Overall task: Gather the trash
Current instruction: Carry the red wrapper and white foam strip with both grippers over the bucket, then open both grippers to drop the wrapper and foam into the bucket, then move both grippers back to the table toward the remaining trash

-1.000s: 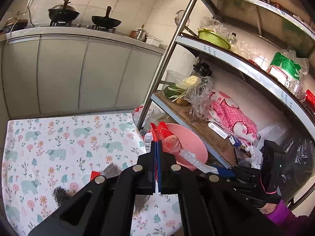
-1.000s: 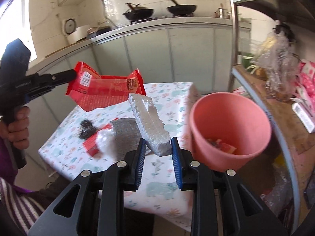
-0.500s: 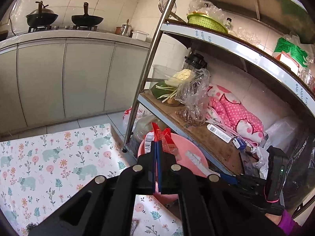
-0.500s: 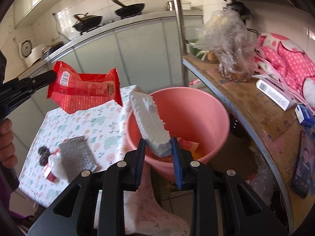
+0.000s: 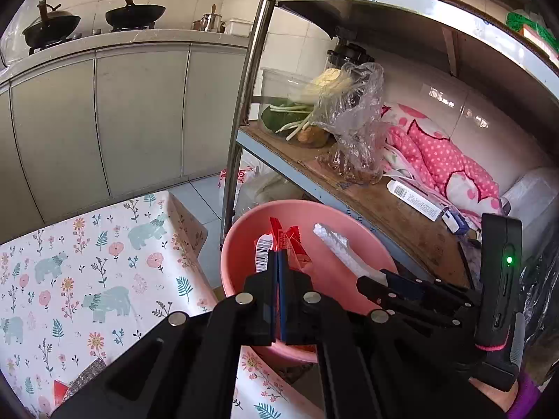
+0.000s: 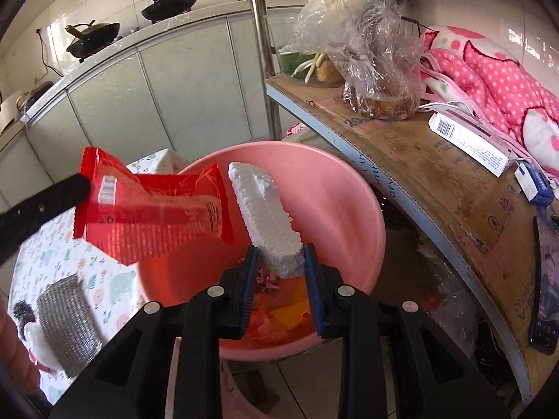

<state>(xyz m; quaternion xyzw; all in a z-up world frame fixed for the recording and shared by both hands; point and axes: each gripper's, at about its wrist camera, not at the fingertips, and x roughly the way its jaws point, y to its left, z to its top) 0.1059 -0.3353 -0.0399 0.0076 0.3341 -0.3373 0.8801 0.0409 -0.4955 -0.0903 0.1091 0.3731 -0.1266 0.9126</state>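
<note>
A pink basin [image 5: 314, 214] stands on the floor between the table and a shelf rack; orange and yellow scraps [image 6: 286, 310] lie in its bottom. My left gripper [image 5: 278, 262] is shut on a red snack wrapper [image 5: 279, 239], which hangs over the basin's near left side. The wrapper [image 6: 150, 216] also shows in the right wrist view, pinched at its left edge by the left gripper [image 6: 82, 188]. My right gripper [image 6: 280, 258] is shut on one end of a white foam strip [image 6: 262, 206], held above the basin [image 6: 349, 188]. In the left wrist view the foam strip [image 5: 335, 244] juts from the right gripper [image 5: 375, 277].
The floral-cloth table [image 5: 87, 262] sits left of the basin, with a silver mesh pad [image 6: 66, 317], a dark scourer [image 6: 22, 310] and a white wad [image 6: 38, 345] on it. The rack's post [image 5: 241, 122] and board shelf [image 6: 436, 181] close in on the right, carrying a plastic bag [image 6: 363, 52] and a white box [image 6: 468, 143].
Both grippers have swung right, from above the table to above the pink basin, carrying the wrapper and the foam strip. Both grips are unchanged.
</note>
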